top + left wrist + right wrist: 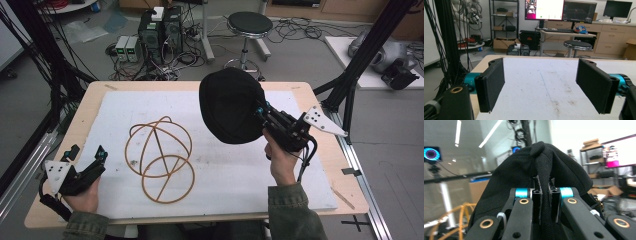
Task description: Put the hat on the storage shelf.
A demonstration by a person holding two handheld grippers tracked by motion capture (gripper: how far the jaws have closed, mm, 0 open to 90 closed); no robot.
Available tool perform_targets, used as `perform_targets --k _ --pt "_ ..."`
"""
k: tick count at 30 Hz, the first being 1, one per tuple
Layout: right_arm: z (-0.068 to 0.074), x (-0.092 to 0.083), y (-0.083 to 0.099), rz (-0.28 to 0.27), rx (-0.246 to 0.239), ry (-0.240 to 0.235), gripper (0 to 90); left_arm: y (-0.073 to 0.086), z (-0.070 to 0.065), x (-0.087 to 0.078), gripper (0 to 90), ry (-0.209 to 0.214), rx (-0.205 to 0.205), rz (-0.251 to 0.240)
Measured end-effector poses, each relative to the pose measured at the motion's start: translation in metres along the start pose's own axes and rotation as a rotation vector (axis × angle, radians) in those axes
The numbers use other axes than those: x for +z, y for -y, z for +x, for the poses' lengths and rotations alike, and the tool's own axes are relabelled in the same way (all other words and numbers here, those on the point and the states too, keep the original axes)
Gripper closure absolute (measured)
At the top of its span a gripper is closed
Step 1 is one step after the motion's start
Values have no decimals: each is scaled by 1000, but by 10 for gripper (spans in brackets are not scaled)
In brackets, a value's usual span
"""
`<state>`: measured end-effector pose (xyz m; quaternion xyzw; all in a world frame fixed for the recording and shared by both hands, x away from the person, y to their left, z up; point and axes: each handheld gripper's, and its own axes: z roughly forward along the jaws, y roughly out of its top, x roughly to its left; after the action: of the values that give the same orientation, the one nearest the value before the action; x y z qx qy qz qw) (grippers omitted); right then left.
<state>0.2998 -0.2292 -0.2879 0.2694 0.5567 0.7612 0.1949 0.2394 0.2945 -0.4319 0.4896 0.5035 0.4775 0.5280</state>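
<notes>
- Black cloth cap (231, 106) hangs in the air above the counter's (310, 165) far right part, long axis near upright, dome facing the far left corner.
- Right gripper (262, 111) pinches a fold of it, jaws nearly closed.
- Left gripper (88, 156), near-left corner, gapes wide, empty.
- Wire frame (159, 159) lies mid-counter.
- No legible writing.

Our left tongs (89, 159) rest low at the surface's (220, 195) near left corner, jaws spread wide apart, our left hand (82, 197) gripping from beneath. Our right tongs (263, 111) are raised above the right side, jaws pinched tight on black cloth (230, 105), held by our right hand (281, 160).
</notes>
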Motion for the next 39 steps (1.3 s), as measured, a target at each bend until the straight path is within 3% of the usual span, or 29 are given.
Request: perform_targets --k 11,16,22,26,32,39 --pt "17 20 -7 -43 70 -159 861 0 -1 0 232 7 0 2" --pt "27 29 -9 -49 76 -238 860 0 -1 0 232 9 -4 2" --pt "48 45 -9 -1 40 -324 860 0 0 0 232 4 -8 6" --pt "61 58 -7 24 42 -370 859 0 1 -1 232 2 -12 4" --pt "74 82 -4 89 16 -388 858 0 1 0 232 -1 -17 2" --pt "86 106 6 147 17 -415 858 0 2 -1 232 -3 -20 1"
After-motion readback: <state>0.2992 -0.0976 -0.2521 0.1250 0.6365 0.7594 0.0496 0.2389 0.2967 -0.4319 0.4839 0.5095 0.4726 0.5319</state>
